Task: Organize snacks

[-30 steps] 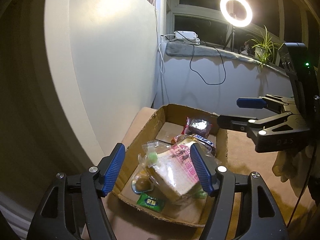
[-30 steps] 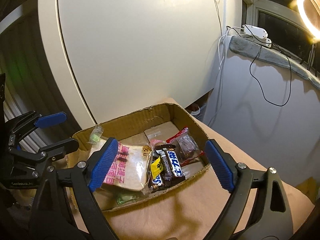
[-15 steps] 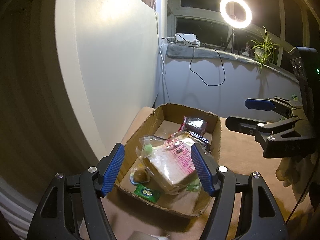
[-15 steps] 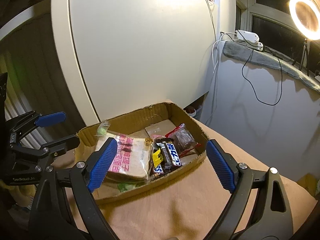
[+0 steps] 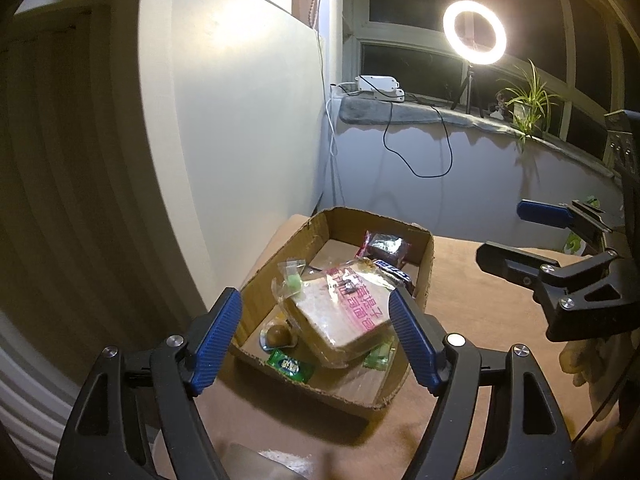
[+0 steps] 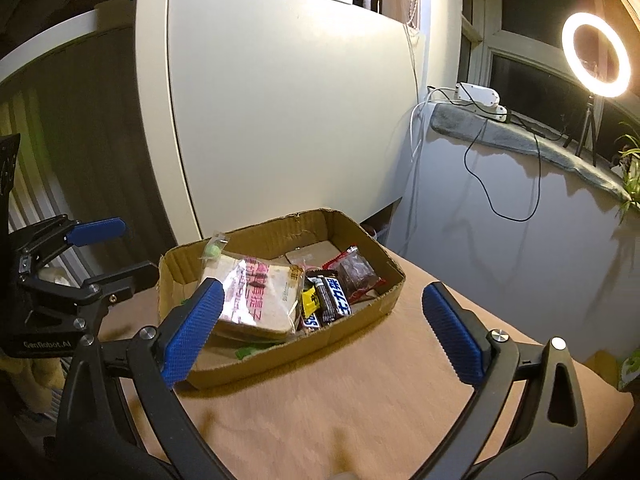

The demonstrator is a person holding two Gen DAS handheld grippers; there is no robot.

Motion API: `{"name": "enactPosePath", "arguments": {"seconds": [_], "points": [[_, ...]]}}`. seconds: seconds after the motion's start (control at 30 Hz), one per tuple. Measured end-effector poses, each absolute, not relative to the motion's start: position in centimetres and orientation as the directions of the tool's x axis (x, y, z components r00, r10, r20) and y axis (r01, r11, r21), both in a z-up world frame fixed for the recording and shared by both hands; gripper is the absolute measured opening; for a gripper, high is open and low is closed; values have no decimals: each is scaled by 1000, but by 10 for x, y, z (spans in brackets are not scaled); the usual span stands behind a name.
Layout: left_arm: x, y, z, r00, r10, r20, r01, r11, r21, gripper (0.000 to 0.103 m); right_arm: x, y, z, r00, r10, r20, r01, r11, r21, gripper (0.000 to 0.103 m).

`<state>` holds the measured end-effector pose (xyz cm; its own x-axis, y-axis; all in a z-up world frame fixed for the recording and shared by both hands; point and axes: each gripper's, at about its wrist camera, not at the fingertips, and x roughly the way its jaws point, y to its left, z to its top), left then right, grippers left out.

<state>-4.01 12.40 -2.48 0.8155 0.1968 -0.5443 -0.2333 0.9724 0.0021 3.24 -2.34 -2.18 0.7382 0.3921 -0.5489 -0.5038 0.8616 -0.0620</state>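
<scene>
While boxed, blue-wrapped bar point(image 6: 335, 299): "士力架".

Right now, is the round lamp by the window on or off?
On. The ring light glows bright against the dark window and throws a shine on the white panel beside it.

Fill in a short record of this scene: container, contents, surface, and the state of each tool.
container: open cardboard box
contents: bagged bread slices, Snickers bars, dark snack in clear red-edged wrapper, green candies
surface: tan table
left tool: open, empty, jaws just widened
right tool: open, empty, jaws just widened
</scene>
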Motion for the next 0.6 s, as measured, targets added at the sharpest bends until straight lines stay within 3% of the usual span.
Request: {"name": "enactPosePath", "arguments": {"seconds": [0.6], "points": [[-56, 108, -27, 812, 216, -542, -252, 968, 8, 80, 4, -44, -27, 751, 390, -533, -479, 877, -34, 103]]}}
